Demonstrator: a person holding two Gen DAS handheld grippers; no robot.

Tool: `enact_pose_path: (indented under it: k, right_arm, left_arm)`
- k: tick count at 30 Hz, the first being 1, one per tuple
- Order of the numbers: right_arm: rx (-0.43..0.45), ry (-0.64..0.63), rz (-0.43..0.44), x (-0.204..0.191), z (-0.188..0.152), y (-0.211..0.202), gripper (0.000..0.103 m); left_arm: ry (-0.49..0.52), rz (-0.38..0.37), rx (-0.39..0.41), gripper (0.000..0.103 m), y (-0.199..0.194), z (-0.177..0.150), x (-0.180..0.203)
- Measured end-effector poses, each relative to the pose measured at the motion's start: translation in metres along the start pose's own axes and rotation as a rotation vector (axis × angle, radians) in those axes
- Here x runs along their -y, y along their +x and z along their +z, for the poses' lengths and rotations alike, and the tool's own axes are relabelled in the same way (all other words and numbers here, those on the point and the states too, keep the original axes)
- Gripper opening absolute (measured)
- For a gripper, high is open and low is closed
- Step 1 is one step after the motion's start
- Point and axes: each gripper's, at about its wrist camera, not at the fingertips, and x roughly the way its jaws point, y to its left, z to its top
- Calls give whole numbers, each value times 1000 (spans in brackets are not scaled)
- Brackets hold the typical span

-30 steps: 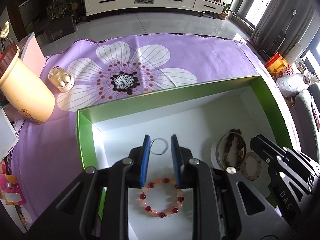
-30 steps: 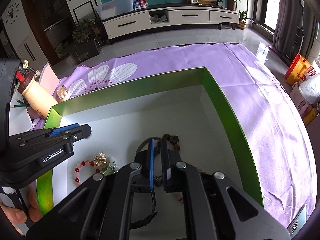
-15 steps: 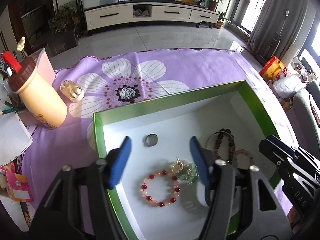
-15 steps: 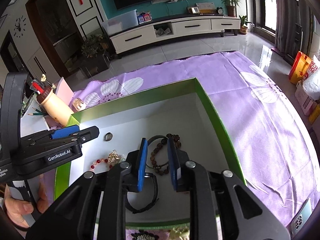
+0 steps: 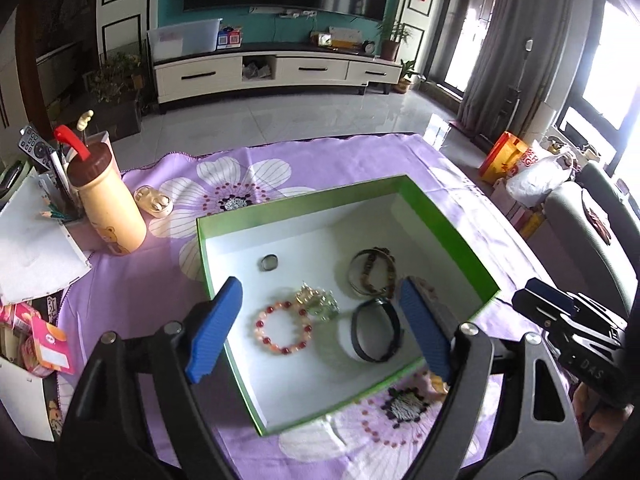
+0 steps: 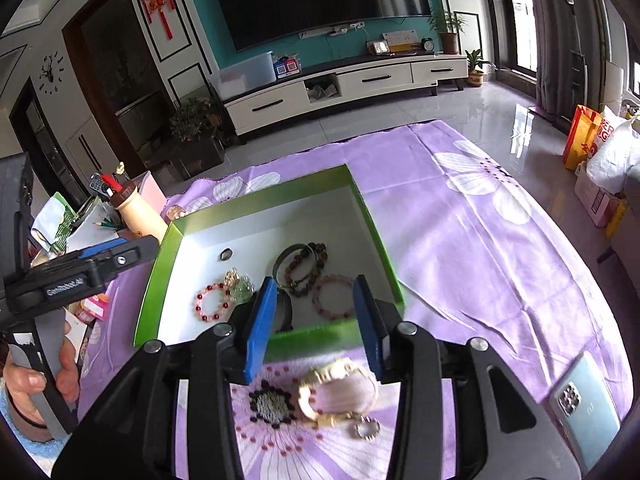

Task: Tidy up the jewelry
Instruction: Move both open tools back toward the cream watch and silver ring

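Observation:
A green box [image 5: 448, 224] [image 6: 376, 240] with a white floor holds a red-and-pink bead bracelet [image 5: 283, 332] [image 6: 212, 302], a gold-green trinket [image 5: 318, 300] [image 6: 239, 283], a small ring [image 5: 269, 262] [image 6: 225, 255], a brown bead bracelet [image 5: 373, 272] [image 6: 306, 266], a black band [image 5: 376, 330] and a pink bead bracelet [image 6: 334, 297]. A gold watch [image 6: 338, 392] and a small ring [image 6: 367, 427] lie on the cloth before the box. My left gripper [image 5: 320, 332] is open and empty above the box. My right gripper [image 6: 316, 324] is open and empty above the box's near edge.
A purple flowered cloth [image 6: 480, 240] covers the table. A cream bottle [image 5: 110, 204], an earbud case [image 5: 154, 200] and papers [image 5: 32, 248] stand at the left. A phone [image 6: 586, 412] lies at the right front.
Both grippers have opened wide and pulled back and up from the box. The ring and the black band now lie in the box.

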Motion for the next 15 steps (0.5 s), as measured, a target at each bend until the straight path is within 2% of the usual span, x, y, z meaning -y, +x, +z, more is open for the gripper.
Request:
enact_pose_path:
  k: [5, 15]
  right_arm:
    - [-13, -17, -16, 6, -28, -18, 40]
    - [-75, -89, -77, 13, -87, -27, 40]
  left_arm:
    - [20, -11, 9, 82, -24, -23, 10]
    - [14, -34, -55, 82, -34, -77, 23]
